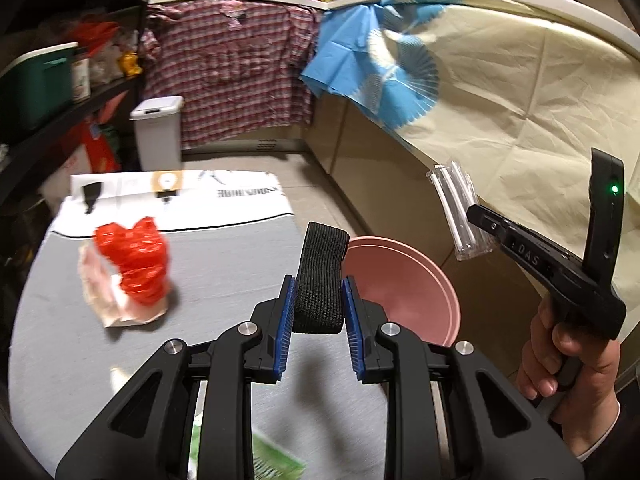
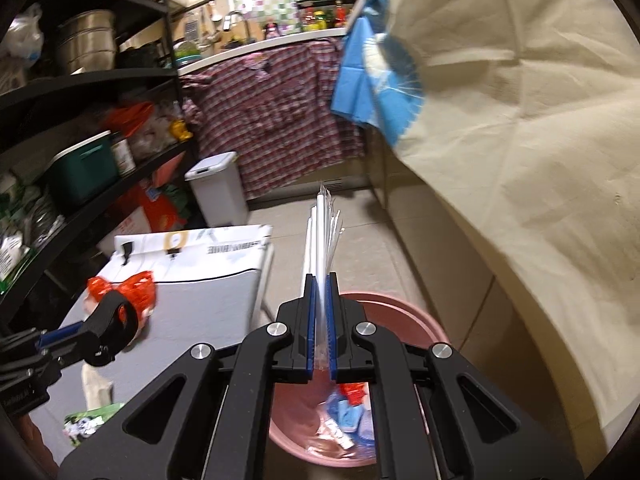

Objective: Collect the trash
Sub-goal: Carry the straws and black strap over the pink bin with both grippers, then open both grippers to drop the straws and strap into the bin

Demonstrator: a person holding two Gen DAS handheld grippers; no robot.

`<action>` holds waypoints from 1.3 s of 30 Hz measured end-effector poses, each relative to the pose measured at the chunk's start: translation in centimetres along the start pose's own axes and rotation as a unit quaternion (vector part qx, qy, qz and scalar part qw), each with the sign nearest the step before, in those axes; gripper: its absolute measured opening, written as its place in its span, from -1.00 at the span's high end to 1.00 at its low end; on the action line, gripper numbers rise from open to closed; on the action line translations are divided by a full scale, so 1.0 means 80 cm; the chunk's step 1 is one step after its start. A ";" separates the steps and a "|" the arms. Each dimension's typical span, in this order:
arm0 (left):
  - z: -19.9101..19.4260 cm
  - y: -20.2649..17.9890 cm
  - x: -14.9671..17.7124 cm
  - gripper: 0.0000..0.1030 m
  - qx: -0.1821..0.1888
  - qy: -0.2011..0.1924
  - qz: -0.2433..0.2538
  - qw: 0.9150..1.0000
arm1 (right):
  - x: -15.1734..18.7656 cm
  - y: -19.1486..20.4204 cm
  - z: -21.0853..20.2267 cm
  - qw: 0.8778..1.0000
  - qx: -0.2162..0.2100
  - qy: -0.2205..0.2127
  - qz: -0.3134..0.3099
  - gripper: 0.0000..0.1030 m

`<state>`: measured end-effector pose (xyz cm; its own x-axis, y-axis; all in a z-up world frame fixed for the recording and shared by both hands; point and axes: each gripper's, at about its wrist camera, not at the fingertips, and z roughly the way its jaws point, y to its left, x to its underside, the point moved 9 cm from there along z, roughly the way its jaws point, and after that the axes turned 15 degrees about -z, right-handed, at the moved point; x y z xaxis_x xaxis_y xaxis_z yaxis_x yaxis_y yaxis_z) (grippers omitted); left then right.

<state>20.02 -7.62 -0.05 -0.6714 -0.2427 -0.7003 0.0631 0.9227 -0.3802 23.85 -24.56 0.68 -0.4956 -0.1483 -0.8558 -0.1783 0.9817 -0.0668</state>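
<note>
My left gripper [image 1: 319, 280] is shut on a black woven band [image 1: 320, 276] and holds it above the grey table [image 1: 224, 264], near the pink bucket [image 1: 404, 276]. My right gripper [image 2: 320, 284] is shut on a clear plastic wrapper with white sticks [image 2: 322, 232], held over the pink bucket [image 2: 404, 316], which holds several pieces of trash [image 2: 348, 412]. The right gripper [image 1: 478, 214] and the wrapper [image 1: 460, 208] also show in the left wrist view. A red plastic wrapper on crumpled white paper [image 1: 132, 264] lies on the table; it also shows in the right wrist view [image 2: 136, 288].
A green-printed packet [image 2: 86, 424] lies at the table's near edge. A white paper bag [image 1: 172, 188] lies at the far end. A white lidded bin [image 1: 158, 132] stands on the floor behind. Dark shelves [image 2: 80, 128] run along the left; a cloth-covered counter [image 2: 520, 160] on the right.
</note>
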 end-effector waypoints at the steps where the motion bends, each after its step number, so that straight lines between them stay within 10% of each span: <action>1: 0.007 -0.006 0.002 0.54 0.004 0.003 0.002 1.000 | 0.002 -0.009 0.004 1.000 0.003 0.003 0.005 0.90; 31: 0.174 -0.071 0.040 0.54 0.034 0.086 0.007 0.996 | 0.037 -0.046 0.096 0.998 0.021 0.063 0.015 0.89; 34: 0.189 -0.068 0.047 0.43 0.035 0.116 -0.009 0.993 | 0.039 -0.049 0.104 0.997 0.032 0.070 0.015 0.69; 36: 0.193 -0.063 0.052 0.15 0.034 0.134 -0.024 0.990 | 0.044 -0.050 0.111 0.996 0.040 0.081 0.017 -0.14; 39: 0.179 -0.054 0.049 0.15 0.031 0.128 -0.040 0.990 | 0.049 -0.053 0.116 0.995 0.047 0.085 0.023 -0.14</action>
<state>27.72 -16.84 -9.78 -0.8409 -0.2233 -0.4929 0.0412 0.8819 -0.4697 30.53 -28.19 -7.12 -0.6392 -0.1129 -0.7607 -0.0755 0.9936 -0.0840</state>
